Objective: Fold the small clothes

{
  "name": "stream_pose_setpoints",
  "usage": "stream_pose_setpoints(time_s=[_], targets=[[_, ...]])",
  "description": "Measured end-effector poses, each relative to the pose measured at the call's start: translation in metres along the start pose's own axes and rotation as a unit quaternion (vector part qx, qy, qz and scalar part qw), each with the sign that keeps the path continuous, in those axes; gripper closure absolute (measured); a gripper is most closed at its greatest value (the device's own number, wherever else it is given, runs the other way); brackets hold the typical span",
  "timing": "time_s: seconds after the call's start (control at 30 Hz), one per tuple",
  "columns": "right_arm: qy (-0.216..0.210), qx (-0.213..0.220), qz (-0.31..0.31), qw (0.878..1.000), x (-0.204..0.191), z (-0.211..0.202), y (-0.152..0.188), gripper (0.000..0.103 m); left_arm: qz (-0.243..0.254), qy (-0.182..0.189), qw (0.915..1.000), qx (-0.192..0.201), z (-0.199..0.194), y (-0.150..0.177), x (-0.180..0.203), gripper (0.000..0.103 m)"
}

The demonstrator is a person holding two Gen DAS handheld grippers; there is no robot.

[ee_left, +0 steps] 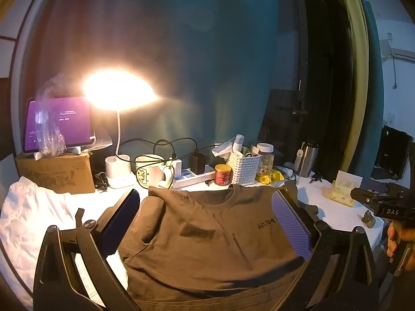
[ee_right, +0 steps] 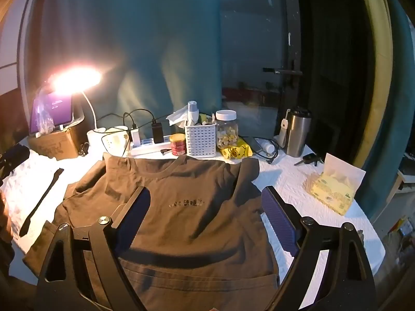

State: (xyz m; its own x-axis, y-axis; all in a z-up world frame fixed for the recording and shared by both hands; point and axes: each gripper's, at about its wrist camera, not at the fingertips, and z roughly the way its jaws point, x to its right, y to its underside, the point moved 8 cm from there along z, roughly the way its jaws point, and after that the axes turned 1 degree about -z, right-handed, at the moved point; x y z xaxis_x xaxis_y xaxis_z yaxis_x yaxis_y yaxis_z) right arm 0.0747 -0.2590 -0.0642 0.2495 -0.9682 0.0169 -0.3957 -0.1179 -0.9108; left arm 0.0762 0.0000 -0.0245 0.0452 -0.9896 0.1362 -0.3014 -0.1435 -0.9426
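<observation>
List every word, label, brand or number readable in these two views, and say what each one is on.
"DAS": white letters on the right gripper, seen at the edge of the left wrist view.
T-shirt chest print: dark characters, too blurred to read.
Tablet screen: lines of pale text, too small to read.
Cardboard box: printing, blurred.
Red can label: unreadable.
Mug: a drawing, no legible words.

Left hand-held gripper (ee_left: 207, 220): black frame, round screws, ribbed purple pads (ee_left: 290, 225); right (ee_right: 207, 215) alike.
</observation>
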Motion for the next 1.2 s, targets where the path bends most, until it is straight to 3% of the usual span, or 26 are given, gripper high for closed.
stream_pose_setpoints(time_s=[0.33,1.2], targets=[[-0.001,-0.003,-0.001,1.0,0.0,0.003,0.002,0.013,0.0,0.002,1.0,0.0,-0.002,0.0,-0.01,0.003],[0.002,-0.005,0.002,1.0,0.0,0.007,0.003,0.013,0.016,0.0,0.9997,0.018,0.003,-0.006,0.012,0.003]])
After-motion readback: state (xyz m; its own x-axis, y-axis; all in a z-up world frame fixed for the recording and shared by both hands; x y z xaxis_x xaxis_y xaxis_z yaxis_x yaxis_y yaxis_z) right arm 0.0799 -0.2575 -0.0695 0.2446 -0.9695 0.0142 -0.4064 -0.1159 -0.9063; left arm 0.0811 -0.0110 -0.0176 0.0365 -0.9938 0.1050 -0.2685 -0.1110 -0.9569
